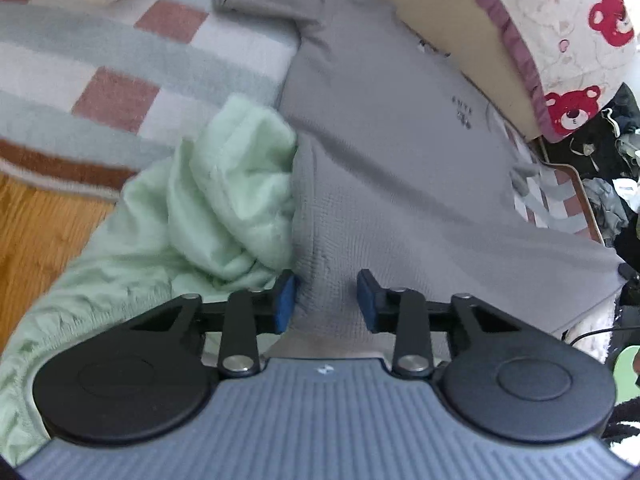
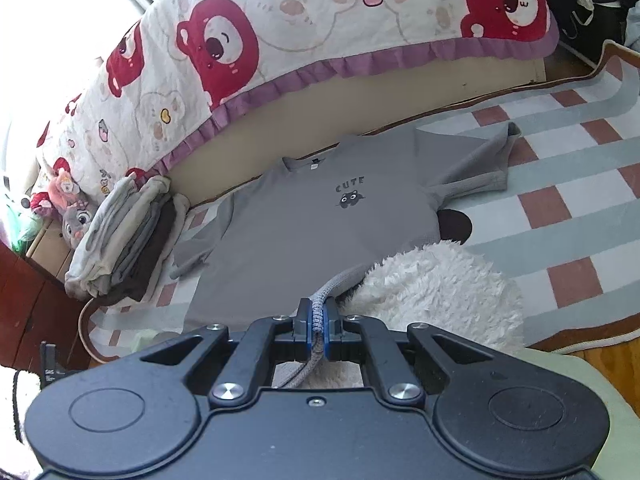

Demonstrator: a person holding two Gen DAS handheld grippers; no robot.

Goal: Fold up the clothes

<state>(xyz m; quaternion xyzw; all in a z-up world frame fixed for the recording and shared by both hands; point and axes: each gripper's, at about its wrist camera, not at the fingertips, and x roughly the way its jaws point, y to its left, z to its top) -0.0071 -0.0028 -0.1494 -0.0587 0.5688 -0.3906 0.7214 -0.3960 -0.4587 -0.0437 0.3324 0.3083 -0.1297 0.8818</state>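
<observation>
A grey T-shirt (image 2: 320,216) with a small "CUTE" print lies spread on the checked rug, collar toward the bed. My right gripper (image 2: 316,330) is shut on a bunched part of its near hem, which runs back between the pads. In the left wrist view the same grey T-shirt (image 1: 400,152) stretches away from me. My left gripper (image 1: 326,300) hovers at its near edge with the blue pads (image 1: 286,300) apart. A raised fold of grey cloth sits between them, and I see no squeeze on it.
A pale green garment (image 1: 208,208) lies crumpled left of the shirt. A stack of folded clothes (image 2: 124,240) sits by the bed. A white fluffy cushion (image 2: 436,292) is at the shirt's right. The bear-print bedspread (image 2: 280,40) hangs behind. The checked rug (image 2: 560,184) ends at wooden floor (image 1: 36,232).
</observation>
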